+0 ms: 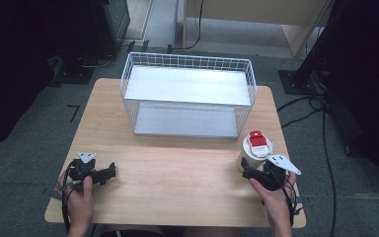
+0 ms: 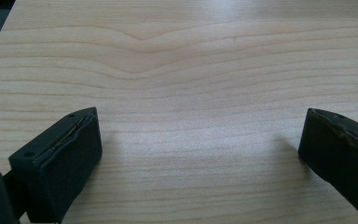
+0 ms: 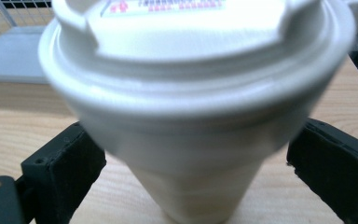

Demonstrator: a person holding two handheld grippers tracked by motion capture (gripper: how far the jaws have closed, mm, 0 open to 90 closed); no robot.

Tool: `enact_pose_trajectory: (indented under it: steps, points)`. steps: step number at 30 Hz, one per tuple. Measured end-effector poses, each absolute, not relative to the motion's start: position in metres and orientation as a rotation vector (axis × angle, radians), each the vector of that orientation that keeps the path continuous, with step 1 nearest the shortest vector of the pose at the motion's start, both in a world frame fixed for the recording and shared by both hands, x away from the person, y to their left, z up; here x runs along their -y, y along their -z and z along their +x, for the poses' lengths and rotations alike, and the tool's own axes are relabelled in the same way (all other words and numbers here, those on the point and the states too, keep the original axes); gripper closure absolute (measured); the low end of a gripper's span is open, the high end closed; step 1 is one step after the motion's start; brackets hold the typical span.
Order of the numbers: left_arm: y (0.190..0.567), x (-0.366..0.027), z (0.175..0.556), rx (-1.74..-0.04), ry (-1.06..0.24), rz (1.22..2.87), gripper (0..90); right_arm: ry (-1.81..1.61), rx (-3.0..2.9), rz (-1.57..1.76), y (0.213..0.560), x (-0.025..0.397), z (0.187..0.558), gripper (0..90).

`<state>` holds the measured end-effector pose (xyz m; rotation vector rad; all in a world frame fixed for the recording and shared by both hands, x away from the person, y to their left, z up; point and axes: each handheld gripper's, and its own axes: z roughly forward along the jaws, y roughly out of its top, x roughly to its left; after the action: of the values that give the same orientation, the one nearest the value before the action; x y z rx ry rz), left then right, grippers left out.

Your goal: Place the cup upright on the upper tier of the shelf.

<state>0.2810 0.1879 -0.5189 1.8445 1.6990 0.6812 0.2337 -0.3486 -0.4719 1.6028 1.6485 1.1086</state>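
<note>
A white lidded cup (image 1: 254,149) with a red label on top stands upright near the right edge of the wooden table (image 1: 177,173). My right gripper (image 1: 246,170) is open at the cup's base, held by a hand. In the right gripper view the cup (image 3: 200,116) looms blurred and close, and the right gripper (image 3: 196,172) has one jaw on each side of its narrow lower part, without squeezing it. My left gripper (image 1: 109,173) rests low over the table's front left, held by the other hand. In its own view the left gripper (image 2: 200,154) is open over bare wood.
A white wire basket (image 1: 187,61) with an upper and a lower shelf stands on the far half of the table. Black cables (image 1: 325,148) trail over the grey floor at the right. Dark stands and a wooden cabinet (image 1: 256,15) lie beyond the table.
</note>
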Motion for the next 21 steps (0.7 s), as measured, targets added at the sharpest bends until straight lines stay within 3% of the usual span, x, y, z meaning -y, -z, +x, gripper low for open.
enact_pose_trajectory:
  steps: [21]
  points:
    - [0.519, -0.188, 0.281, -1.699, -0.681, 1.844, 0.0, -1.101, -1.538, 1.602, 0.485, 0.337, 0.253, 9.5]
